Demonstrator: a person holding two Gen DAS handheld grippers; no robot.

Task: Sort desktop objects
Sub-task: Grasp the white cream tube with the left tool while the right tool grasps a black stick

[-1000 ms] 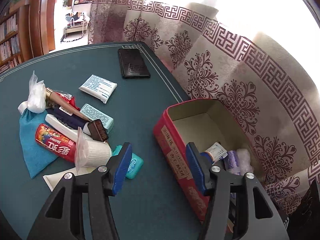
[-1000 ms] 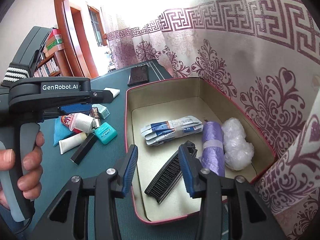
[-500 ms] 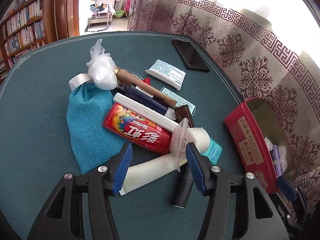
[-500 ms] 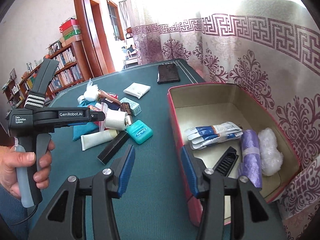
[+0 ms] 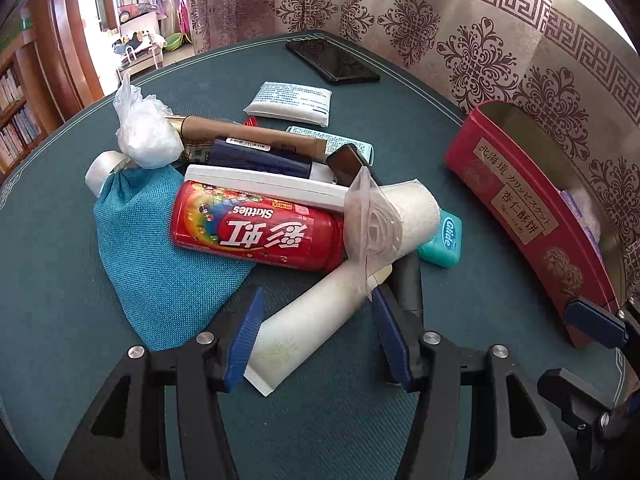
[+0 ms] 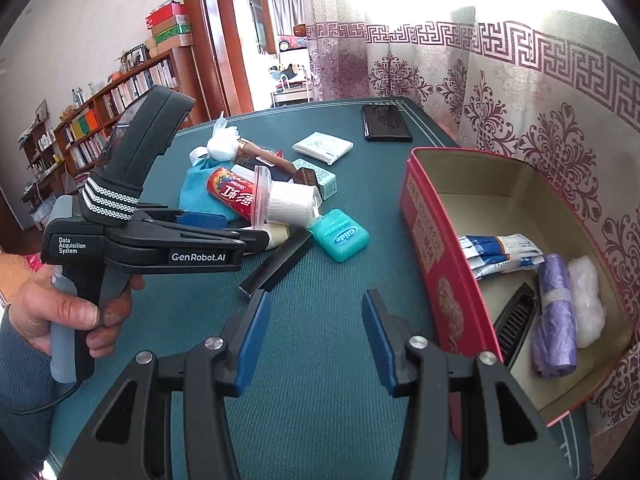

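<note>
The worktop is covered in teal cloth. It is bordered on the far side by a patterned curtain, through which strong daylight is admitted. Wooden bookshelves are seen against a pale wall, beside a wooden doorframe.

I read "Skittles" on the red can, "Glide" on the teal floss case (at its three o'clock), and "GenRobot.AI" on the left gripper.
</note>
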